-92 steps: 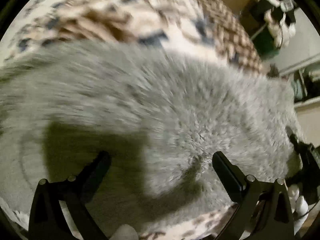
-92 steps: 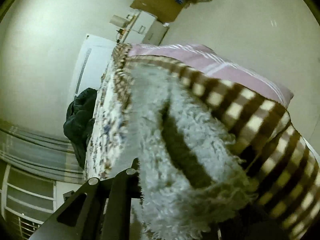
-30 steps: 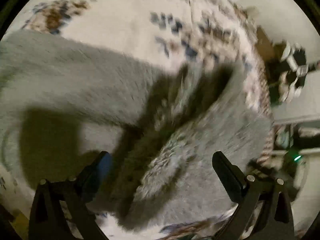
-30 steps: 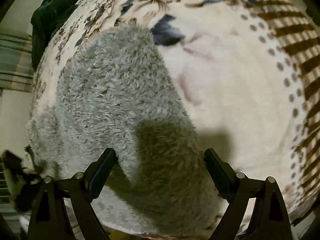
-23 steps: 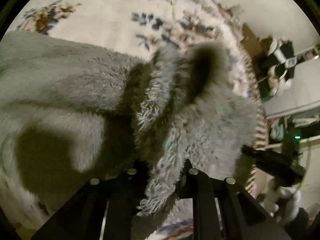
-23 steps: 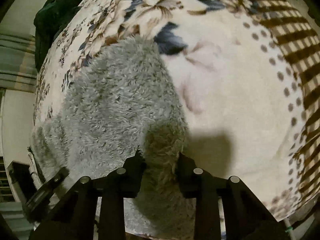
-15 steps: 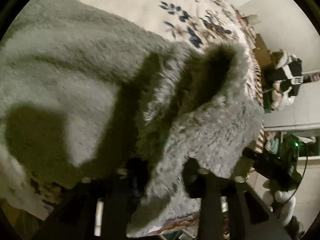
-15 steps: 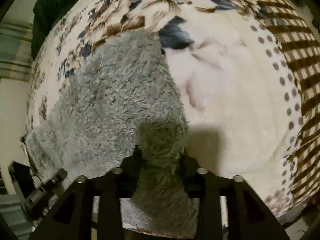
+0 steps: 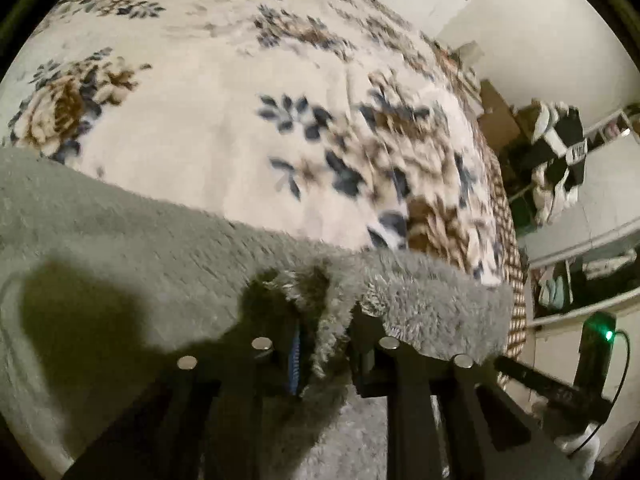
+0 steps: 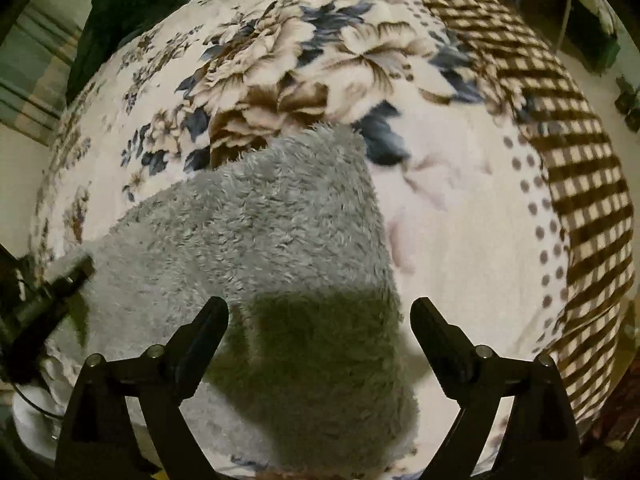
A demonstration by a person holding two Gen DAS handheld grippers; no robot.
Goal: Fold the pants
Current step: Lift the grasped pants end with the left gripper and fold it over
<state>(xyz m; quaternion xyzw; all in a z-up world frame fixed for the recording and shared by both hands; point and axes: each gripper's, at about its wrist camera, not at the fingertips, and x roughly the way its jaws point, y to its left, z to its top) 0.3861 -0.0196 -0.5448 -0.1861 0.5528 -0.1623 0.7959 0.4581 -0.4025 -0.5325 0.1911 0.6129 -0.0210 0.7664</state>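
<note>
The grey fluffy pants lie on a floral blanket on a bed. My left gripper is shut on a raised fold of the pants' edge, which bunches between the jaws. In the right wrist view the pants lie flat on the blanket. My right gripper is open just above the pants' near end, which lies between its fingers. The other gripper shows at the left edge of that view.
A brown checked border runs along the blanket's right side. A dark green garment lies at the bed's far left. Shelves and clutter stand beyond the bed. A device with a green light is at the right.
My right gripper has opened and let go of the pants, which now lie flat. My left gripper stays shut on the pants' edge and has carried it lower, toward the bed.
</note>
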